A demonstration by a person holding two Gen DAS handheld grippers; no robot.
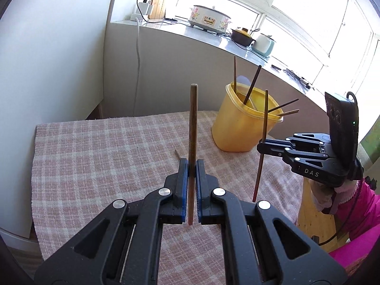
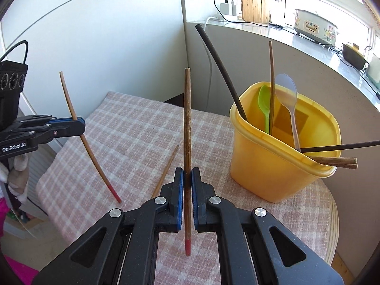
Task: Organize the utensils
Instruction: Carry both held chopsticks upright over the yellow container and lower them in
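Two chopsticks are up off the cloth, one pinched in each gripper. The left gripper (image 1: 192,163) has its blue pads clamped on a brown chopstick (image 1: 192,128) that stands nearly upright, most of the stick rising above the fingers and a short red-tipped end hanging below them. The right gripper (image 2: 187,173) holds its own chopstick (image 2: 187,118) the same way, jaws closed tight on the shaft, red tip pointing down behind the fingertips.

These sticks look light, thin and stiff, and the smooth round wood could swivel between flat pads if pinched at one end. I'd say the grip near the middle, as both have it now, is the sensible one, keeping the stick from tipping on its way to the tub.

The yellow tub (image 2: 268,166) sits ahead and to the right of the right fingers, on the checked cloth (image 2: 133,123). Counting what I can see in it: two spoons, one green (image 2: 264,102) and one clear (image 2: 288,95), and about five chopsticks, two standing and three leaning out over the rim, though the leaning ones overlap. One more chopstick (image 2: 166,169) lies flat on the cloth just left of the right fingers, not yet gathered. Three remain outside the tub, by my count.
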